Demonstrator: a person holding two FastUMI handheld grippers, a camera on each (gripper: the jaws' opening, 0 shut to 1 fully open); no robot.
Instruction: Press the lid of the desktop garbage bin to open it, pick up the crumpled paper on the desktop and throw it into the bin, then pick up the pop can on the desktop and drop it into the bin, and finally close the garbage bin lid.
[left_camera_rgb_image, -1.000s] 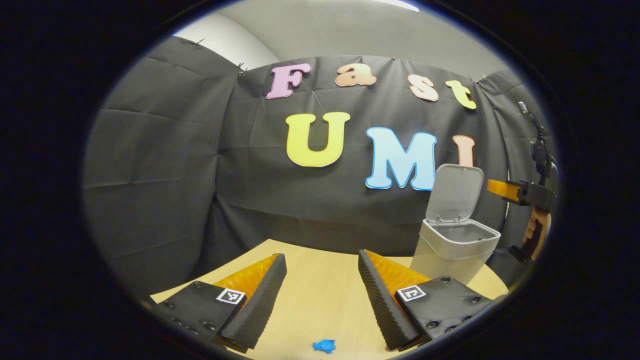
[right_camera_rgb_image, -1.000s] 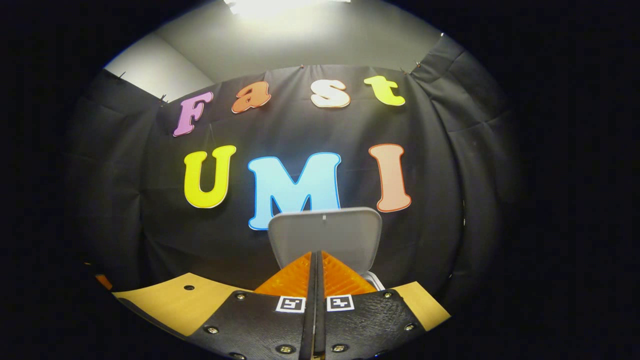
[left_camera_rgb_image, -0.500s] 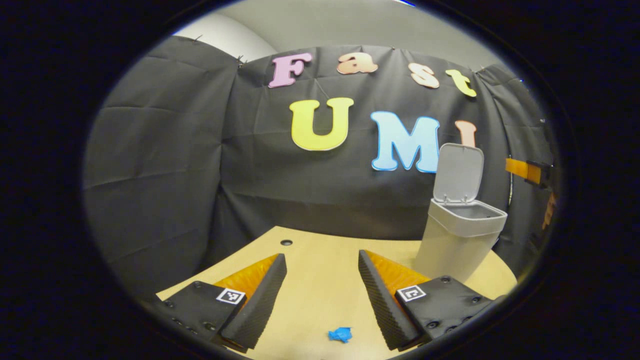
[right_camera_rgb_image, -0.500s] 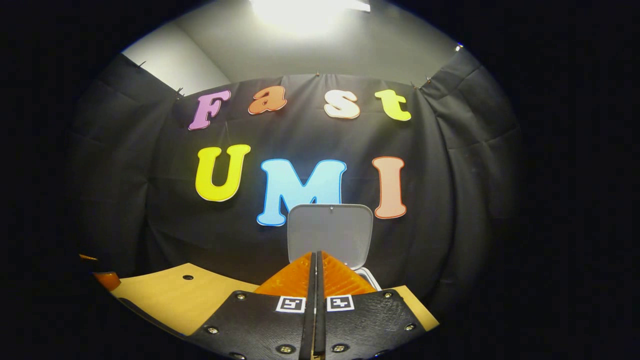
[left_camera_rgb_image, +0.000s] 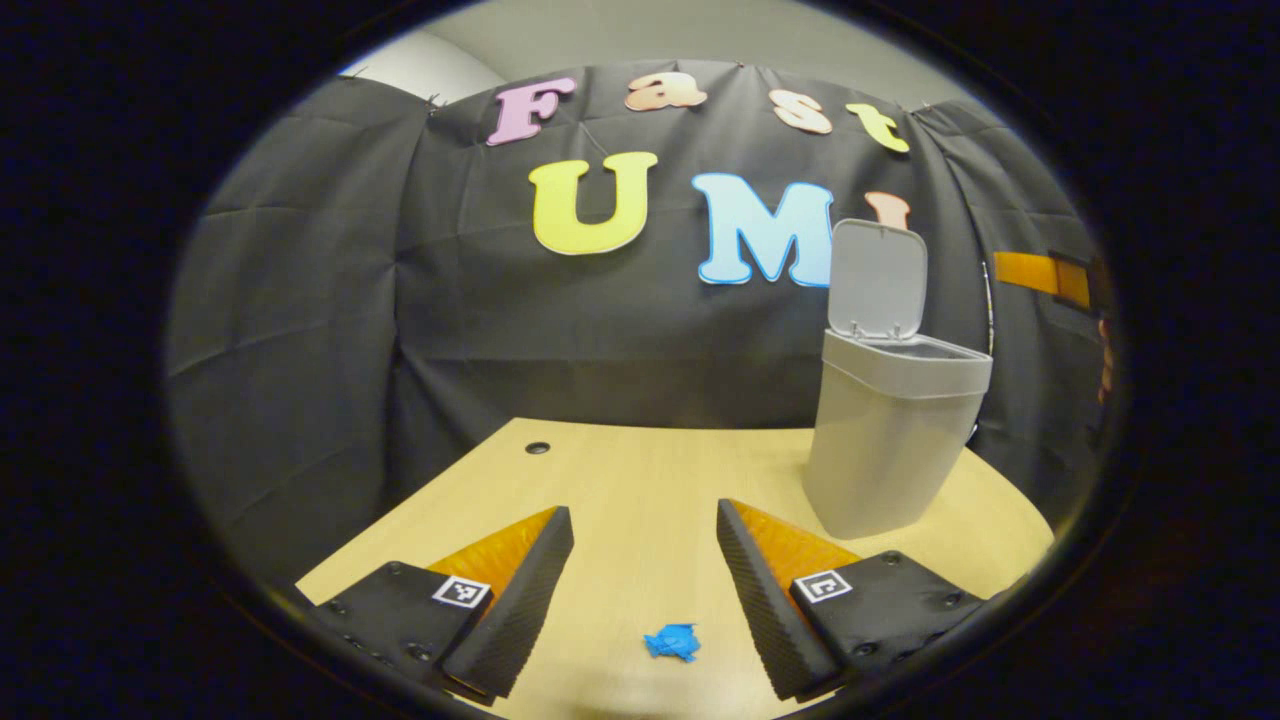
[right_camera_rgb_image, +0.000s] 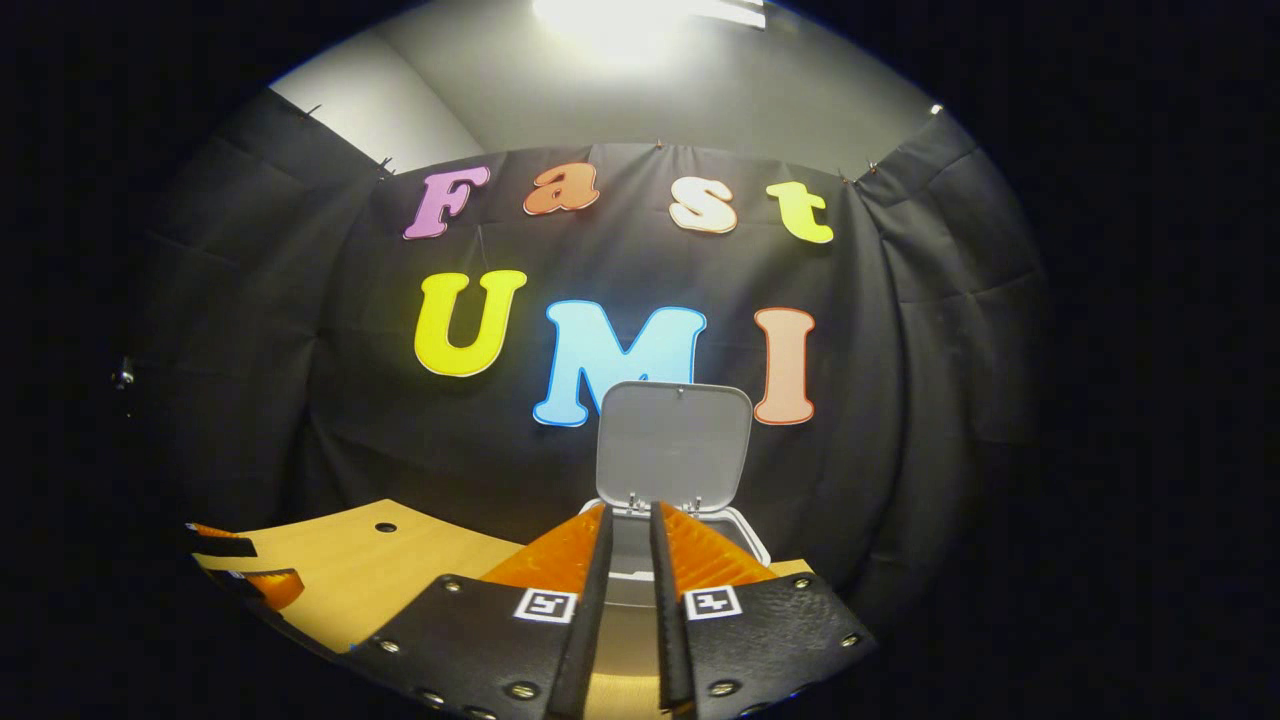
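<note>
Right tongs (right_camera_rgb_image: 630, 560) drew back from bin (left_camera_rgb_image: 890, 440), parted slightly, empty. Lid (left_camera_rgb_image: 877, 278) stood upright. Left tongs (left_camera_rgb_image: 645, 560) spread wide above blue crumpled paper (left_camera_rgb_image: 672, 642) on table (left_camera_rgb_image: 640, 480).

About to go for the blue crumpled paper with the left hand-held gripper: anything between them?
Nothing visible. The crumpled paper lies on bare table between the open fingers of the left hand-held gripper.

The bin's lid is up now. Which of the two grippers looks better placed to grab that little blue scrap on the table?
Left, probably. The left gripper is open, low over the table, with the blue crumpled paper between its fingers. The right gripper is slightly open, up by the bin.
</note>
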